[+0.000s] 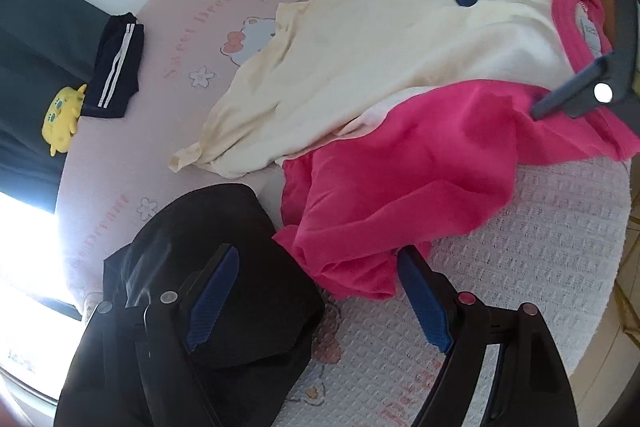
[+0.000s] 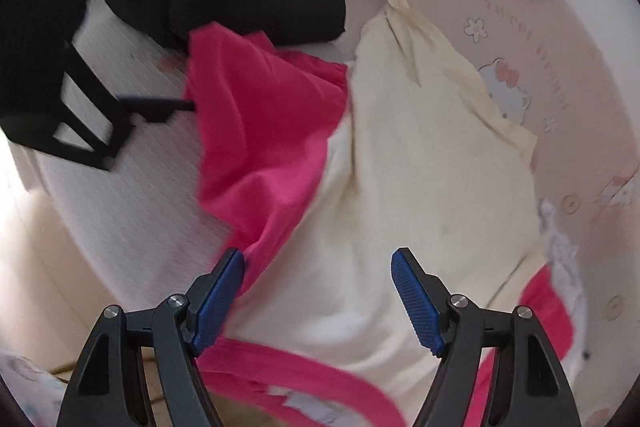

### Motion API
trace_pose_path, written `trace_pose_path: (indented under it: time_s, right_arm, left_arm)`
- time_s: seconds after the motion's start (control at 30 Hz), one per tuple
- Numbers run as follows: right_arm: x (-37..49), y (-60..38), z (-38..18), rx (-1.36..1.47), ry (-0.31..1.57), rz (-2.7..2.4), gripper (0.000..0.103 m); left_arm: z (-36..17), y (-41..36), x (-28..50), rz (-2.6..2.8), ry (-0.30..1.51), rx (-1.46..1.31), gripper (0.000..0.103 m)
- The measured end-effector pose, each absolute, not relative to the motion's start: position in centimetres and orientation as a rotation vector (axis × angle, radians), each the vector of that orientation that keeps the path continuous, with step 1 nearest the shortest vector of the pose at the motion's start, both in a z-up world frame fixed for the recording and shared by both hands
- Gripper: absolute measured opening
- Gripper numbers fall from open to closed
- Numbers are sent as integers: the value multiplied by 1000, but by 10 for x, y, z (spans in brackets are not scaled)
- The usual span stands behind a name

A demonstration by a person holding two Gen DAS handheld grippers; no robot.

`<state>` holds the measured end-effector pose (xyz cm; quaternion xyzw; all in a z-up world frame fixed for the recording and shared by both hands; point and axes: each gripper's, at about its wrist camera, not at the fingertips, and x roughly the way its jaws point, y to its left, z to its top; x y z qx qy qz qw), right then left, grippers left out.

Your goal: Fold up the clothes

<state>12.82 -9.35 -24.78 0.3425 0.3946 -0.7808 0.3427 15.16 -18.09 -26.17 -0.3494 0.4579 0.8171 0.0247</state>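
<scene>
Cream-and-pink shirt (image 1: 380,67) spread flat on pink bedsheet (image 1: 192,39), beside black garment (image 1: 224,227). Left gripper (image 1: 320,291) jaws wide, nothing between, above pink sleeve. Right gripper (image 2: 318,299) jaws wide, empty, over collar end.

Cream shirt (image 1: 380,39), pink sleeves (image 1: 400,187)

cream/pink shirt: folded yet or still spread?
Spread, not folded: the cream and pink shirt lies open on the bed, body rumpled, one pink sleeve crumpled loose beside it.
</scene>
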Motion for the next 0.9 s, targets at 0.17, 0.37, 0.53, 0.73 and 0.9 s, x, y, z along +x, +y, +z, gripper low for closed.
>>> trace_pose_path:
  time_s: [0.17,0.37,0.53,0.73,0.9]
  right_arm:
    - [136,-100,-249,783,999,-2028,76]
    - [137,-110,-264,677,1141,-2027,73]
    - [116,-106,-258,832,933,-2029,8]
    - [64,-63,-244,1084,445,-2135,7]
    - [38,-31,-244,1191,212,-2179,7]
  left_arm:
    - [-266,-181,163,2458,1484,-1024,81]
    - [-270,-180,157,2471,1504,-1038,81]
    - [-264,-179,155,2536,1403,-1064,80]
    - [-262,-172,153,2549,1368,-1106,75]
    - [-262,-162,142,2550,1261,-1151,75]
